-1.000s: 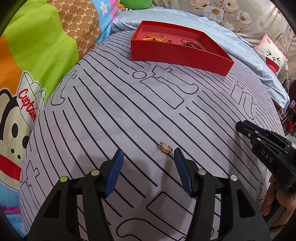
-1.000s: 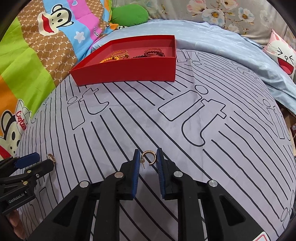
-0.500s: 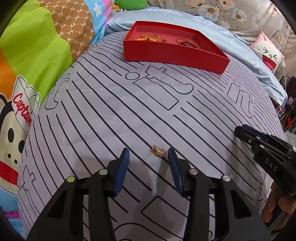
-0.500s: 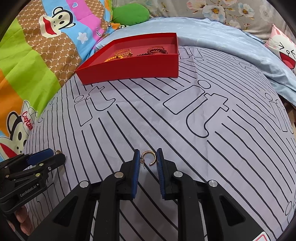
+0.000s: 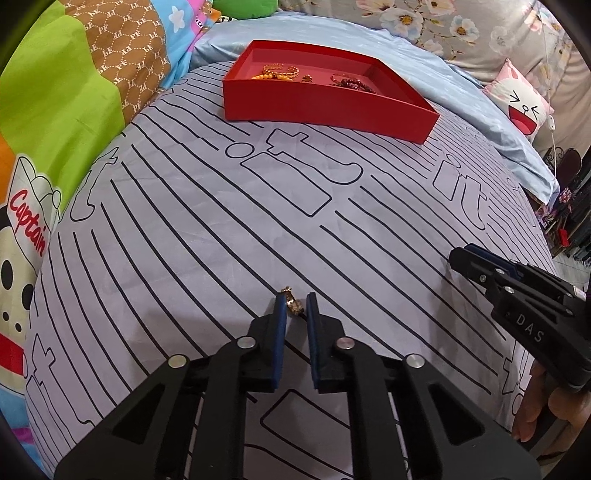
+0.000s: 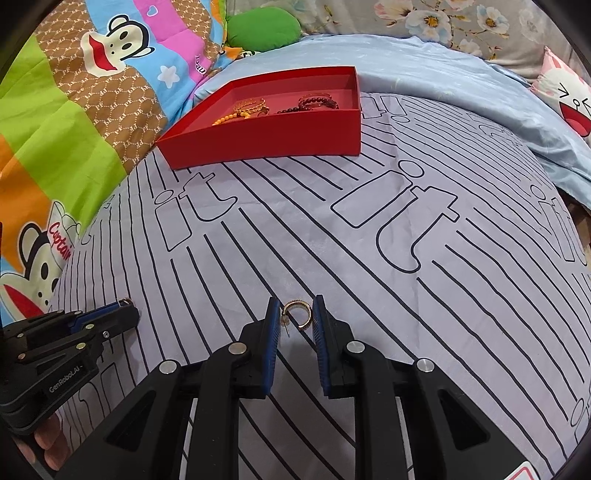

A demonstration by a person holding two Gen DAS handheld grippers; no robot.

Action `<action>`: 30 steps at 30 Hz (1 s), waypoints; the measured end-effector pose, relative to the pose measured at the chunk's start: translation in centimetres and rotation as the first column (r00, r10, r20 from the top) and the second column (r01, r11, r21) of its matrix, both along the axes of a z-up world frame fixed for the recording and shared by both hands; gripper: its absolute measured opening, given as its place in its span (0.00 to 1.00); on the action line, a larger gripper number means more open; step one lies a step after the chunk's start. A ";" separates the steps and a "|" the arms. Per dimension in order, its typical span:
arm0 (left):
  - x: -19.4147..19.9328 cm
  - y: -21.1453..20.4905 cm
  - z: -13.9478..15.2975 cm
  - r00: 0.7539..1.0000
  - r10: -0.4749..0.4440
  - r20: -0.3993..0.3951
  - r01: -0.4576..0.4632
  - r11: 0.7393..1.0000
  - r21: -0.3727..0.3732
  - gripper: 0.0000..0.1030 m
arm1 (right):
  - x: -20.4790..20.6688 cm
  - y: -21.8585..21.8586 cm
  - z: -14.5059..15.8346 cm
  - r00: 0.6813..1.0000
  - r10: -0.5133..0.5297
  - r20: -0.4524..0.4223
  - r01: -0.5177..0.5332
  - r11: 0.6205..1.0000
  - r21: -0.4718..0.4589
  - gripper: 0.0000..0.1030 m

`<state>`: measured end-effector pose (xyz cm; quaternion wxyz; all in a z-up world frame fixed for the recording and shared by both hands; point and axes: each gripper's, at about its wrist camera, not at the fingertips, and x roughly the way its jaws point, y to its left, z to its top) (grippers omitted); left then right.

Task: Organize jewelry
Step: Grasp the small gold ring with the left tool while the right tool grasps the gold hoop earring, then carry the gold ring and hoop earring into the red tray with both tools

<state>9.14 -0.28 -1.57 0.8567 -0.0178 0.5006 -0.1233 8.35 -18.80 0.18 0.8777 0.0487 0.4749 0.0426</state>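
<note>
Left gripper (image 5: 294, 308) closed narrow on a small gold ring (image 5: 293, 303), blue pads (image 5: 279, 321) pressing it from both sides; ring standing on edge, tilted, long axis running away from the camera, one end poking out past the fingertips. Right gripper (image 6: 295, 319) also narrow, clamped around a gold hoop earring (image 6: 297, 314); hoop facing the camera, opening turned down and to the left, thin post hanging down beside the left pad (image 6: 271, 334). Cannot tell whether either piece is lifted off the cloth or touching it.

Both pieces near the front edge of a grey bedsheet (image 5: 207, 221) with black stripes and the outlined word "it", spread over a bed. At the far edge of this sheet, a red tray (image 5: 325, 105), long side lying across the view, holding an orange bead bracelet (image 5: 271, 76), a gold bangle (image 6: 251, 105) and a dark red bead bracelet (image 6: 317, 101). Well apart from both grippers.

Behind the tray, a light blue sheet (image 6: 424, 70). Along the left side, a colourful monkey-print quilt (image 6: 74, 92) and a green cushion (image 6: 262, 27). At the right far corner, a pink cushion with a laughing face (image 5: 524, 107). Floral fabric (image 5: 424, 18) at the back.
</note>
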 end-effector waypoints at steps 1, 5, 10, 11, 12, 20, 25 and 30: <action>0.0 0.0 0.0 1.000 0.000 0.000 0.000 1.000 -0.002 0.08 | 0.0 0.1 0.0 1.000 0.000 0.000 0.000 1.000 0.000 0.17; 0.1 0.0 0.0 1.000 0.003 -0.002 -0.003 1.000 0.003 0.06 | -0.1 0.2 0.2 1.000 0.002 0.001 -0.002 1.000 0.004 0.17; 0.0 -0.3 0.2 1.000 0.002 -0.005 -0.002 1.000 0.008 0.06 | -0.2 0.4 0.5 1.000 0.009 0.006 -0.009 1.000 0.009 0.16; 0.0 -0.3 0.3 1.000 0.000 -0.005 0.000 1.000 0.011 0.06 | -0.3 0.5 0.6 1.000 0.010 0.008 -0.011 1.000 0.009 0.17; 0.0 -0.4 0.4 1.000 -0.002 -0.004 0.002 1.000 0.011 0.06 | -0.4 0.6 0.8 1.000 0.014 0.010 -0.014 1.000 0.010 0.17; 0.3 -1.1 1.7 1.000 -0.013 0.021 0.013 0.999 0.033 0.06 | -0.4 1.1 2.2 0.999 0.032 0.038 -0.033 0.999 0.035 0.17; 1.3 -1.6 3.2 0.998 -0.022 0.052 0.020 0.999 0.038 0.06 | 0.3 1.4 4.0 0.996 0.045 0.072 -0.048 0.998 0.048 0.17; 3.0 -2.4 5.2 0.995 -0.033 0.096 0.030 0.999 0.033 0.06 | 1.4 1.7 5.7 0.992 0.056 0.111 -0.062 0.997 0.046 0.17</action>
